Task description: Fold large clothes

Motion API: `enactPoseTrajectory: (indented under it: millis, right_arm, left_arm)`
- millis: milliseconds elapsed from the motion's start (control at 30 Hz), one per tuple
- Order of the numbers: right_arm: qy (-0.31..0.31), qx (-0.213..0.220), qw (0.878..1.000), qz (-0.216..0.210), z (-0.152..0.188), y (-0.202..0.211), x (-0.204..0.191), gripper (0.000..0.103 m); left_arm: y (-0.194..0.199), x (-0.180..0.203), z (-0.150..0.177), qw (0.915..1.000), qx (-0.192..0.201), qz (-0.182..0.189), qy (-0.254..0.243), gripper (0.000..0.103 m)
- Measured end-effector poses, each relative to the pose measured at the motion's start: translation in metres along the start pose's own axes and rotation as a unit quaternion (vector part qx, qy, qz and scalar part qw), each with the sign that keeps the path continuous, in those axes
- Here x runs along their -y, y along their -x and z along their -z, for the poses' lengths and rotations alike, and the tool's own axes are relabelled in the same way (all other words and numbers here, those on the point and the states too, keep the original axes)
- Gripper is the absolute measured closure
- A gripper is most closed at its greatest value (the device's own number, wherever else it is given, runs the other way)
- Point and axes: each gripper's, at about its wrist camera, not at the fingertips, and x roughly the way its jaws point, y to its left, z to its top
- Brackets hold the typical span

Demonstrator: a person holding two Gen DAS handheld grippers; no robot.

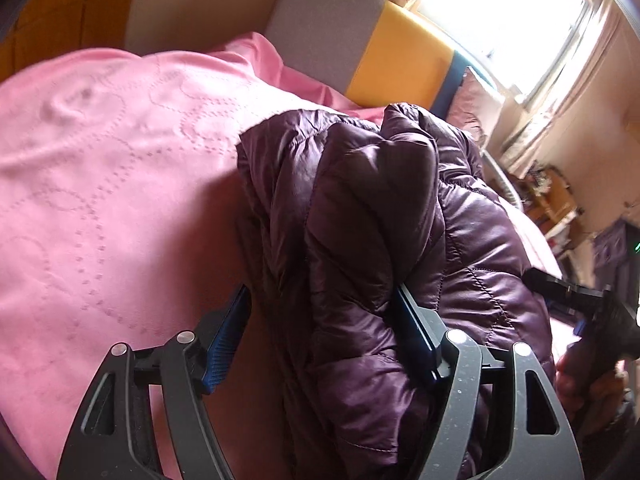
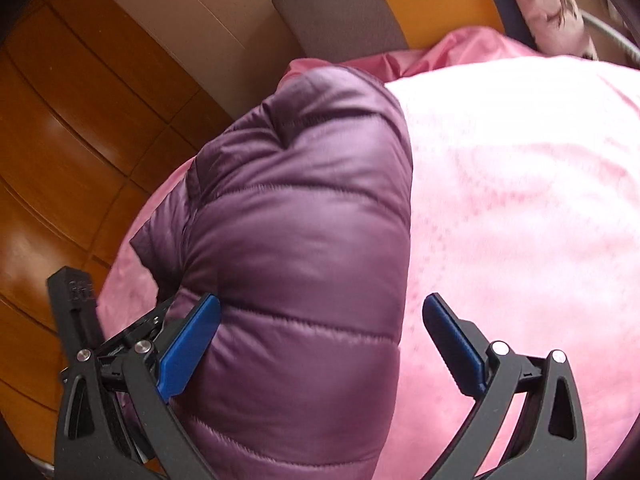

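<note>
With both grippers, left (image 1: 320,344) and right (image 2: 322,340), gaping over the purple puffer jacket (image 2: 296,216), regrip the hem toward six o'clock, squarely.

The jacket (image 2: 304,216) is quilted purple cloth with a satin sheen, stitched in puffy bands. Under it the blanket (image 1: 104,168) is soft matt pink fleece, embossed with dotted rings. At nine o'clock in the right wrist view, the floor (image 2: 60,128) is glossy varnished wood (light glints off it). Gripper arms look matt black plastic, with ribbed blue pads (image 2: 188,348)
</note>
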Motion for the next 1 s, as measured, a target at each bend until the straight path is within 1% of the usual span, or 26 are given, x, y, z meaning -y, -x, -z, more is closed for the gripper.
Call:
enactPoseTrajectory:
  millis: [67, 133, 200, 267, 333, 367, 400, 467, 500, 567, 633, 733, 900, 933, 1000]
  right_arm:
    - [-0.012, -0.01, 1.0, -0.026, 0.004, -0.004, 0.005, 0.002]
    - [-0.024, -0.02, 0.998, -0.054, 0.005, -0.011, 0.01, 0.002]
    - [-0.04, -0.037, 0.995, -0.086, 0.004, -0.022, 0.016, 0.002]
    - [-0.054, -0.056, 0.989, -0.122, 0.003, -0.032, 0.021, 0.002]
    - [-0.047, -0.059, 0.988, -0.133, 0.001, -0.034, 0.018, 0.01]
    - [-0.043, -0.058, 0.988, -0.135, 0.0, -0.032, 0.016, 0.016]
    - [-0.041, -0.055, 0.988, -0.137, 0.0, -0.028, 0.014, 0.025]
    - [-0.028, -0.044, 0.989, -0.136, 0.001, -0.016, 0.008, 0.037]
    - [-0.019, -0.039, 0.99, -0.133, 0.0, -0.01, 0.005, 0.04]
    - [-0.005, -0.024, 0.992, -0.126, 0.001, 0.006, 0.001, 0.043]
    - [0.001, -0.004, 0.993, -0.121, 0.003, 0.027, 0.002, 0.044]
    - [-0.001, 0.032, 0.994, -0.104, 0.006, 0.069, 0.017, 0.044]
    - [-0.026, 0.087, 0.994, -0.061, 0.016, 0.136, 0.066, 0.044]
    - [-0.033, 0.097, 0.993, -0.051, 0.018, 0.148, 0.078, 0.044]
    - [-0.05, 0.115, 0.992, -0.03, 0.022, 0.172, 0.102, 0.044]
  left_arm:
    - [-0.005, -0.01, 0.0, 0.9995, -0.007, 0.029, 0.014, 0.032]
    - [-0.01, -0.023, 0.001, 0.997, -0.016, 0.062, 0.044, 0.032]
    - [-0.016, -0.032, 0.003, 0.9939, -0.019, 0.087, 0.065, 0.032]
    - [-0.018, -0.036, 0.006, 0.9916, -0.015, 0.104, 0.075, 0.032]
    - [-0.019, -0.037, 0.008, 0.9893, -0.013, 0.119, 0.083, 0.036]
    - [-0.019, -0.037, 0.008, 0.9878, -0.013, 0.128, 0.088, 0.04]
    - [-0.018, -0.036, 0.011, 0.9862, -0.011, 0.137, 0.092, 0.044]
    - [-0.018, -0.036, 0.014, 0.9815, -0.006, 0.161, 0.103, 0.046]
    - [-0.018, -0.036, 0.015, 0.9793, -0.004, 0.171, 0.108, 0.047]
    - [-0.015, -0.029, 0.017, 0.9766, 0.001, 0.185, 0.11, 0.048]
    - [-0.013, -0.015, 0.015, 0.9752, -0.001, 0.197, 0.1, 0.049]
    - [-0.021, 0.019, 0.013, 0.9714, -0.014, 0.222, 0.083, 0.049]
    - [-0.058, 0.101, 0.001, 0.9632, -0.054, 0.261, 0.037, 0.049]
    - [-0.07, 0.125, -0.002, 0.9614, -0.065, 0.266, 0.022, 0.049]
    - [-0.088, 0.162, -0.006, 0.9595, -0.081, 0.27, -0.002, 0.049]
